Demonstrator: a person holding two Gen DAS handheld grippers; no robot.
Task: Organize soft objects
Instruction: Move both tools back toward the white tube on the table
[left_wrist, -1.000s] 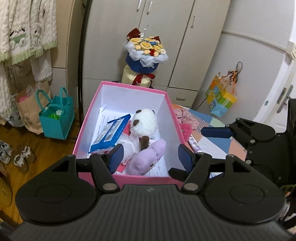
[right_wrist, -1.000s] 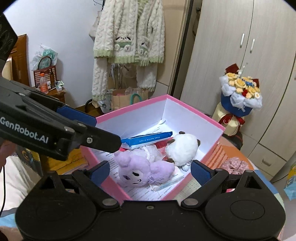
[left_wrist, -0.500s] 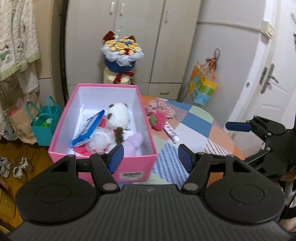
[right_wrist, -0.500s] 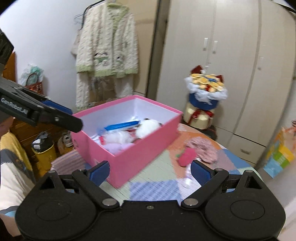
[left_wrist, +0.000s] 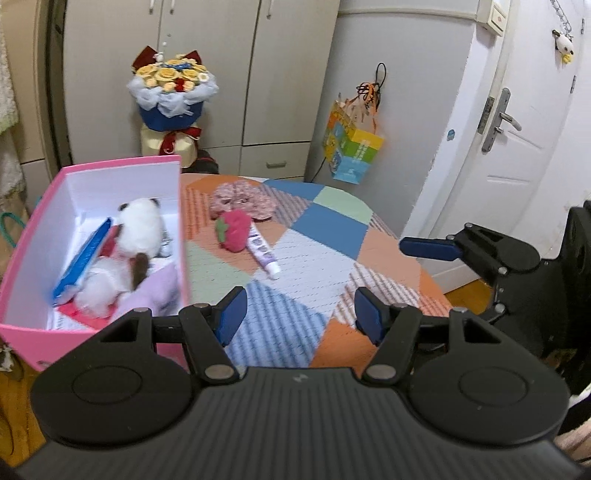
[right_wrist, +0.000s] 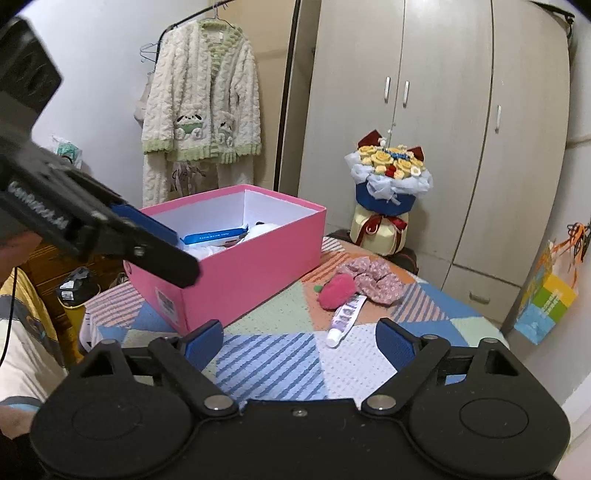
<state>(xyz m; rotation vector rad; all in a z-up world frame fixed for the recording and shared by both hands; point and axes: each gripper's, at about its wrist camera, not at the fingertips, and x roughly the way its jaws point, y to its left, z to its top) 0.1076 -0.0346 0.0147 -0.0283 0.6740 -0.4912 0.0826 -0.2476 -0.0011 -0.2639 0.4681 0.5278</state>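
Left wrist view: left gripper (left_wrist: 297, 308) hanging with jaws wide apart, gripping nothing, over the patchwork tablecloth (left_wrist: 325, 236). Open pink cardboard box (left_wrist: 22, 240) sitting to its left, holding a white-and-brown plush (left_wrist: 142, 225), a lilac plush (left_wrist: 155, 291) and a flat blue packet (left_wrist: 83, 264). Right of the box: red strawberry plush (left_wrist: 234, 232), touching a white-and-purple tube (left_wrist: 263, 253); pink floral scrunchie (left_wrist: 242, 197) just behind.

Right wrist view: right gripper (right_wrist: 299, 341) also spread and gripping nothing, hovering over the cloth near the box (right_wrist: 251, 266). Strawberry plush (right_wrist: 337, 291), tube (right_wrist: 345, 317) and scrunchie (right_wrist: 373, 275) lying right of the box. Yellow-rose bouquet (right_wrist: 388, 184) standing beyond.
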